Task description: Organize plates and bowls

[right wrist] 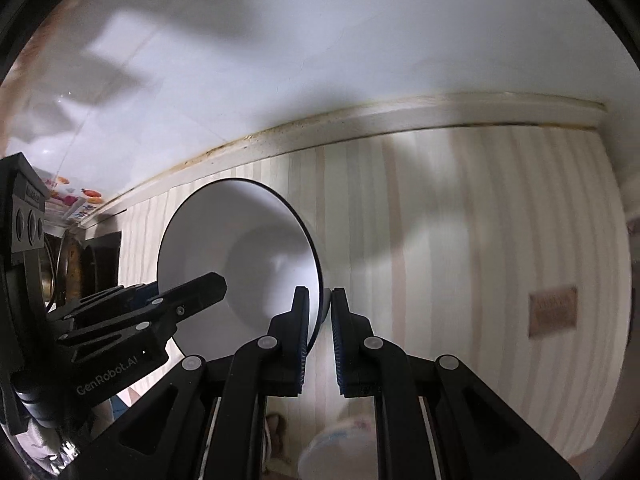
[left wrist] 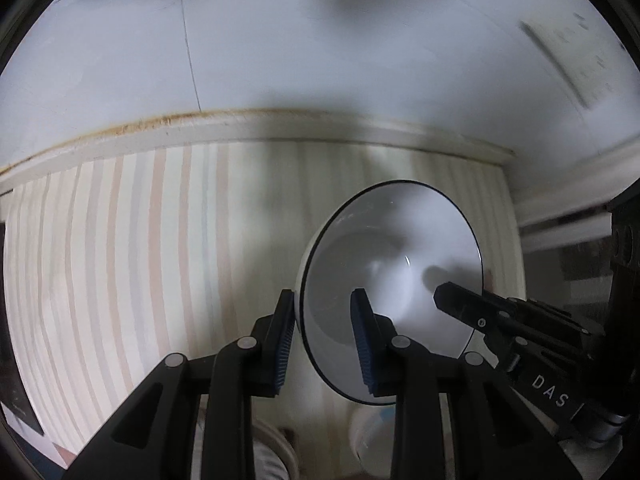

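A white bowl (left wrist: 392, 248) with a thin dark rim hangs tilted above the striped surface, held from two sides. My left gripper (left wrist: 324, 314) is shut on its near-left rim, one blue pad outside the wall and one inside. In the same view a black finger of my right gripper (left wrist: 452, 300) reaches over the opposite rim into the bowl. In the right wrist view my right gripper (right wrist: 322, 306) is shut on the rim of the bowl (right wrist: 240, 248) at its right side. My left gripper (right wrist: 208, 286) enters there from the left.
Below lies a surface with pale pink and grey stripes (left wrist: 120, 260), ending at a stained cream trim (left wrist: 200, 124) under a white tiled wall. A pale dish (right wrist: 340, 444) shows beneath the grippers. A brown tag (right wrist: 554, 312) sits at right, dark kitchen items (right wrist: 80, 264) at left.
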`<state>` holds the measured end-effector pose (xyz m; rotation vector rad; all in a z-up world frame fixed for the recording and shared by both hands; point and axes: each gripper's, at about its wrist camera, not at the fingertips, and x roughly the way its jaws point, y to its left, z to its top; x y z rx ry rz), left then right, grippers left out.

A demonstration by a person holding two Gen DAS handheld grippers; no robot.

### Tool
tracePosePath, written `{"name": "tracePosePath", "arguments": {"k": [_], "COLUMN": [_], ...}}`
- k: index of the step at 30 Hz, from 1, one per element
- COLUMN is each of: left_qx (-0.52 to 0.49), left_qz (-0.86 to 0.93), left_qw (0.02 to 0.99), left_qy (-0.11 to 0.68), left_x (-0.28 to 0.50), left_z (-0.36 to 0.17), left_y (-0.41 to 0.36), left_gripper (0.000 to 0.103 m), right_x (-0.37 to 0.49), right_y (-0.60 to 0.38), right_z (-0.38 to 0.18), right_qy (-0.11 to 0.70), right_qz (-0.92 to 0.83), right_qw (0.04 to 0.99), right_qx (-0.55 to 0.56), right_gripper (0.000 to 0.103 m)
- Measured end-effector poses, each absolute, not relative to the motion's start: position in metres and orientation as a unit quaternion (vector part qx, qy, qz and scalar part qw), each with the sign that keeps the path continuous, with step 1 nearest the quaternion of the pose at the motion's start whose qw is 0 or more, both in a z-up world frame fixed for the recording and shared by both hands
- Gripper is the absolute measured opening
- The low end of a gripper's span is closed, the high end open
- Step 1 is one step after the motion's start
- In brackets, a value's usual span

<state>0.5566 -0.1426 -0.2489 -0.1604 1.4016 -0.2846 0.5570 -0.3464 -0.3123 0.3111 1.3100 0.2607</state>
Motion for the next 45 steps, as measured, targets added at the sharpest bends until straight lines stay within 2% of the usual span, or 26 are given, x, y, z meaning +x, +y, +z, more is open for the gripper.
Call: {"name": "tracePosePath", "arguments": {"k": [7,19,31,45], "left_qx": [-0.060,0.005,0.104,0.161], "left_qz": [-0.162,-0.198,-0.190,-0.164], "left_qw": [0.743,0.695,0.683,0.688], "left_qy": [0.646,0.691,0.698,0.689], "left_x": [0.497,0.436,0.423,0.412], "left_z": [-0.245,-0.283,-0.307,-0.321], "left_y": [-0.169,-0.211,-0.250,-0.265], "left_gripper": [0.025,0.025,0.025,0.025], "right_x": [0.473,0.392,0.381,0.384], "right_y": [-0.365,-0.394,-0.404,-0.406], "right_z": [-0.298,-0.332,-0.362,-0.377], "right_qy": [0.600,0.628,0.652,0.667], "right_qz": [0.101,0.066,0.047,0.043], "right_qw": [0.779,0.757,0.736,0.726], "right_qx": [0.153,0.170,0.178,0.165], "right_gripper": [0.013,0.013,0.013,0.014]}}
